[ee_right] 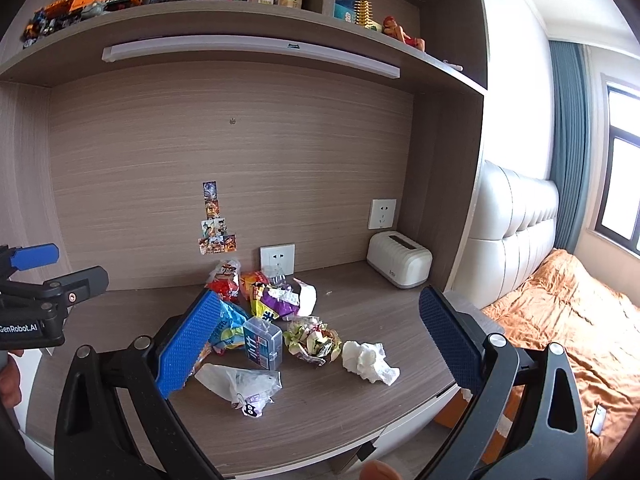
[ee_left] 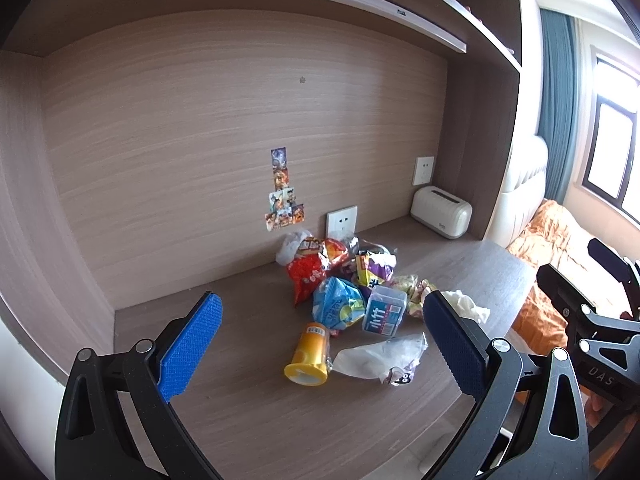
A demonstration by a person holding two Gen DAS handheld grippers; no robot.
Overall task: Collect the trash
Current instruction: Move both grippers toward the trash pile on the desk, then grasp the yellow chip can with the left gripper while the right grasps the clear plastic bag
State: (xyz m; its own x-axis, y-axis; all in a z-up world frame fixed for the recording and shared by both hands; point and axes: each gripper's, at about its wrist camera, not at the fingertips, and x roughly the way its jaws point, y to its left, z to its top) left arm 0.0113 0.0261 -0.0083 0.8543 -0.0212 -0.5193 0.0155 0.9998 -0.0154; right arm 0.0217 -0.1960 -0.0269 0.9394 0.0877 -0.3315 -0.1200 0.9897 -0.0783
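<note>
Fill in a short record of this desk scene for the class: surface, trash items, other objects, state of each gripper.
surface: wooden desk under a shelf
trash pile: yellow cup lying on its side, clear plastic box, blue snack bag, red snack bag, crumpled white tissue, clear plastic bag
other objects: white tissue box, two wall sockets
left gripper: open, holding nothing
right gripper: open, holding nothing

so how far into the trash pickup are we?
Nothing looks collected yet. Left gripper and right gripper are both open and empty above the desk. Still lying there: yellow cup, crumpled tissue, clear plastic bag, snack wrappers. No bin in view.
</note>
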